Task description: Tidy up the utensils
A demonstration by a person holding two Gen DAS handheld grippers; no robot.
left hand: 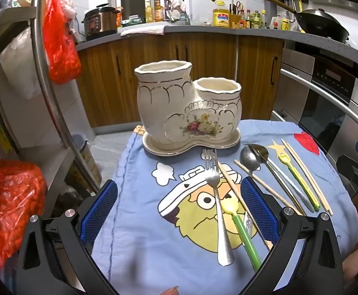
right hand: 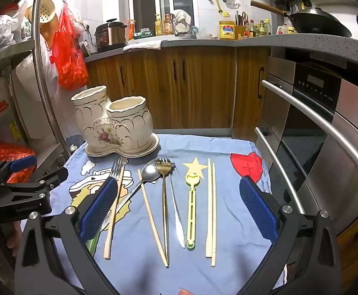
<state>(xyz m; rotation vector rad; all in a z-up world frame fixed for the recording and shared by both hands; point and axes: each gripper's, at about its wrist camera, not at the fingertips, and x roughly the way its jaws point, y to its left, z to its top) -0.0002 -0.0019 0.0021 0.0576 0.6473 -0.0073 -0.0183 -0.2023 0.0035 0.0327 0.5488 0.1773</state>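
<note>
Blue cloth [right hand: 228,221] is strewn with utensils [right hand: 191,206] before the empty holder [left hand: 186,103]. Both the left gripper [left hand: 179,211] and right gripper [right hand: 179,209] are held wide, gripping nothing.

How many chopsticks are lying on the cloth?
4. Two chopsticks lie side by side at the right; one chopstick beside the silver fork at the left; another crosses the spoon's handle. None seems hidden.

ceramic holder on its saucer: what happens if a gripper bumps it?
The ceramic holder looks glazed, so probably slippery and chip-prone. It is tall above a loose-looking saucer, so it may rock or slide. It looks empty and thick-walled, likely heavy enough to resist light nudges.
</note>
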